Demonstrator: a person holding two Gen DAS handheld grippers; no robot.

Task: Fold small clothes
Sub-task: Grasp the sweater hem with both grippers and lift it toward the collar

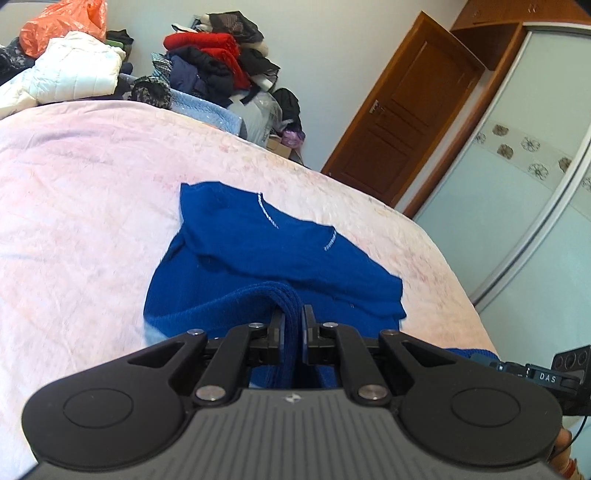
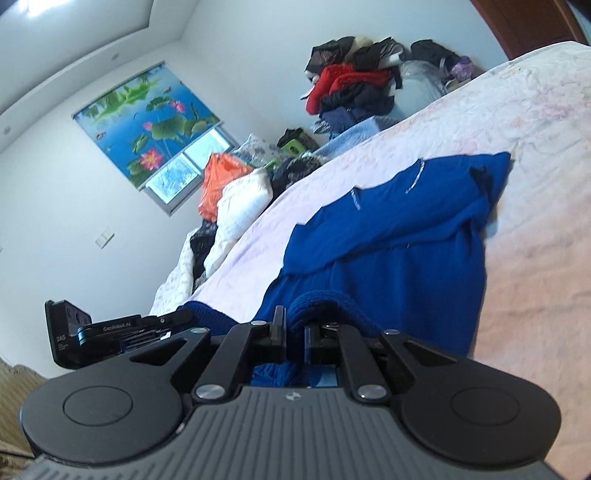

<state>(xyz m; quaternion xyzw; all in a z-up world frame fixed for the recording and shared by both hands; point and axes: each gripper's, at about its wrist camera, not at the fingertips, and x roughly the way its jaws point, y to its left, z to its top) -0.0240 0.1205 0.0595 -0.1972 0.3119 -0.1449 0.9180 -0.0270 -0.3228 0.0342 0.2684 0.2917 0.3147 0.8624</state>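
A royal blue knit garment lies on the pink bedspread, its sleeves folded in over the body. My left gripper is shut on a bunched ribbed edge of the blue garment at its near side. In the right wrist view the same blue garment stretches away over the bed. My right gripper is shut on another part of that near ribbed edge. Each gripper shows at the edge of the other's view: the right one, the left one.
A heap of clothes, a white quilted jacket and an orange plastic bag lie beyond the bed's far edge. A brown door and a sliding wardrobe stand to the right. A window with a lotus blind is on the wall.
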